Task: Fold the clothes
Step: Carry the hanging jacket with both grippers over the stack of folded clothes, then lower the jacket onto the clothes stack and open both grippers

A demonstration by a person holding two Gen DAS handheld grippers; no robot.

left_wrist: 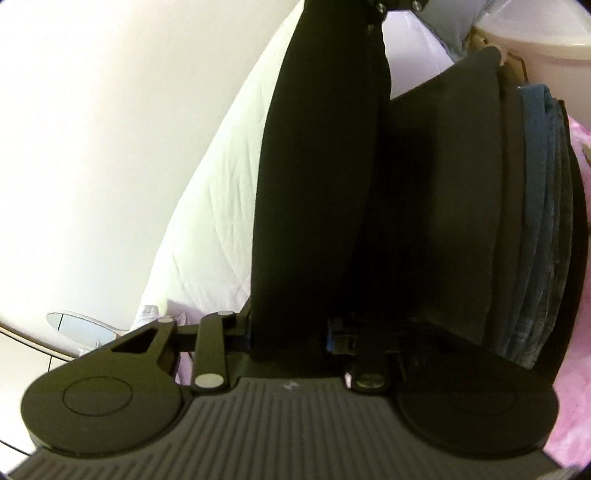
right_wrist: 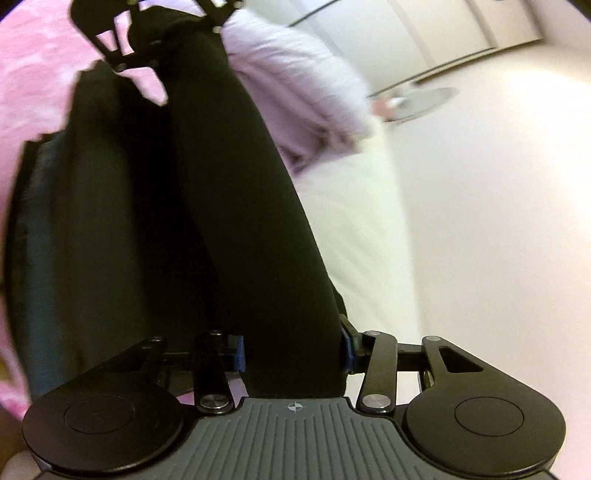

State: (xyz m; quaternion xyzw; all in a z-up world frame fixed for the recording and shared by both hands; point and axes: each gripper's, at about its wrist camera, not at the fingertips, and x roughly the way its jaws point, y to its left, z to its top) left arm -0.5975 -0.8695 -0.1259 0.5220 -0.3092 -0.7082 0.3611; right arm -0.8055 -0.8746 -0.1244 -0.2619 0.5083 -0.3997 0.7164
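A black garment [left_wrist: 317,177] is folded into a thick roll that runs between my two grippers. My left gripper [left_wrist: 288,334] is shut on one end of it, and the right gripper shows at the far end in the left wrist view [left_wrist: 391,5]. My right gripper [right_wrist: 293,350] is shut on the other end of the same black garment [right_wrist: 240,206]; the left gripper shows at its far end [right_wrist: 147,40]. Beside the roll stands a stack of folded dark and blue clothes [left_wrist: 535,221], also in the right wrist view [right_wrist: 74,240].
A white quilted duvet [left_wrist: 207,206] lies behind the garment. Pink fluffy bedding [left_wrist: 576,369] lies under the stack and shows in the right wrist view [right_wrist: 33,62]. A pale lilac garment [right_wrist: 295,85] lies on the duvet. White wall and ceiling lamp [right_wrist: 424,101] beyond.
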